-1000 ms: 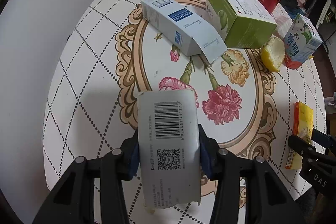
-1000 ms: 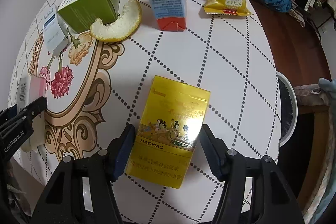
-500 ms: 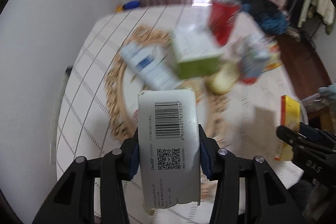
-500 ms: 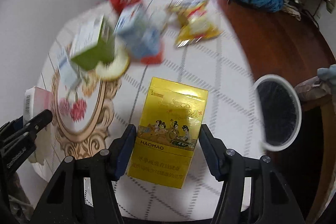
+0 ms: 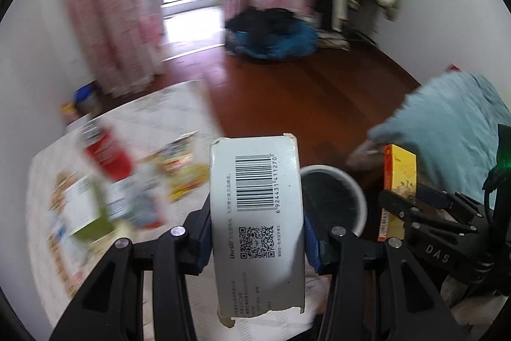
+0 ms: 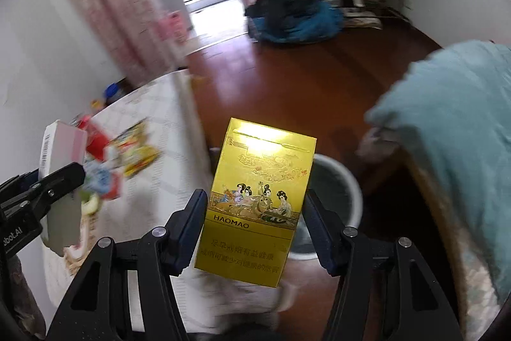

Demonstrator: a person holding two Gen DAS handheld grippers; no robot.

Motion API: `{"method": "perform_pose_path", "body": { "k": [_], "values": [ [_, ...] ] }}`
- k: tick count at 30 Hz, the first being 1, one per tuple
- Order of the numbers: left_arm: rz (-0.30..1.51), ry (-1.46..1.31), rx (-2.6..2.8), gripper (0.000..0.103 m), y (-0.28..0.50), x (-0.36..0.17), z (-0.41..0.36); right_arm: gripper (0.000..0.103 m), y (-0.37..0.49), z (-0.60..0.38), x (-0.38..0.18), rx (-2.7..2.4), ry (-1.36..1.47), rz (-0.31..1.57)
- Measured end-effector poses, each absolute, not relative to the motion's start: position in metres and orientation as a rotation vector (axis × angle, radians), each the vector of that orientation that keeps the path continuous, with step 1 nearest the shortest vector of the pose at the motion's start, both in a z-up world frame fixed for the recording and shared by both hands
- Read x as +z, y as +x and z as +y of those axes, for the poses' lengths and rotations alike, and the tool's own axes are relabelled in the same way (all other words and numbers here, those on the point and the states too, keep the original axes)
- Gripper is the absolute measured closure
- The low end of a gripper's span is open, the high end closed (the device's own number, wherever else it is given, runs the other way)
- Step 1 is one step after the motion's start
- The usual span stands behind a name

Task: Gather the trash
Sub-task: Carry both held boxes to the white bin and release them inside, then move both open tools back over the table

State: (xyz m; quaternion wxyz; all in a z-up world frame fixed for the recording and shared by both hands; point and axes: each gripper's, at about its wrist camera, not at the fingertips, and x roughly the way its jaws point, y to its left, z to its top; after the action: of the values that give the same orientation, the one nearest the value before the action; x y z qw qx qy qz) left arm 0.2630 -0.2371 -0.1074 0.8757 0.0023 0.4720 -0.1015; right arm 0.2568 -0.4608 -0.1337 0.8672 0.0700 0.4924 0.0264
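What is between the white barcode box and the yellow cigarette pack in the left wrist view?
The white round bin with its dark inside shows between white barcode box and yellow cigarette pack.

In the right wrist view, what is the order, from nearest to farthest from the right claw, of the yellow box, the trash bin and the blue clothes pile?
1. Yellow box: held in the right claw.
2. Trash bin: on the floor just behind the box, slightly right.
3. Blue clothes pile: far back, near the doorway.

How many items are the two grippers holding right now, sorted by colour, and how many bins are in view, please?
White boxes: 1, the white box in the left gripper
Yellow boxes: 1, the yellow box in the right gripper
Bins: 1, the bin on the floor
Total: 3
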Motion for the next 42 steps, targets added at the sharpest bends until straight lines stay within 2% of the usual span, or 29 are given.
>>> {"method": "perform_pose_path", "body": {
  "k": [5,10,15,23,25,27,29,31,42],
  "values": [
    [1.046,0.072,-0.326,0.06,0.304,-0.146,-0.317,0.041,0.271,-0.53,-0.169,-0.038,0.182,1.09],
    [1.148,0.125,-0.393,0.06,0.329,-0.198,-0.375,0.041,0.286,-0.573,-0.231,-0.077,0.227,1.184],
    [1.227,0.148,-0.417,0.06,0.346,-0.237,-0.394,0.041,0.297,-0.592,-0.289,-0.083,0.266,1.264],
    [1.29,0.119,-0.414,0.058,0.367,-0.262,-0.396,0.041,0.32,-0.594,-0.337,-0.07,0.306,1.3],
    [1.297,0.114,-0.405,0.052,0.371,-0.264,-0.392,0.041,0.329,-0.592,-0.345,-0.055,0.31,1.298],
    [1.294,0.091,-0.394,0.017,0.373,-0.264,-0.386,0.04,0.331,-0.591,-0.349,-0.046,0.325,1.296],
    [1.287,0.087,-0.375,0.008,0.373,-0.262,-0.38,0.037,0.332,-0.59,-0.351,-0.039,0.343,1.3],
    [1.281,0.114,-0.353,0.008,0.371,-0.261,-0.376,0.004,0.33,-0.59,-0.349,-0.048,0.356,1.296],
    [1.183,0.177,-0.26,0.005,0.33,-0.224,-0.35,0.001,0.286,-0.571,-0.276,-0.188,0.191,1.194]
  ]
}}
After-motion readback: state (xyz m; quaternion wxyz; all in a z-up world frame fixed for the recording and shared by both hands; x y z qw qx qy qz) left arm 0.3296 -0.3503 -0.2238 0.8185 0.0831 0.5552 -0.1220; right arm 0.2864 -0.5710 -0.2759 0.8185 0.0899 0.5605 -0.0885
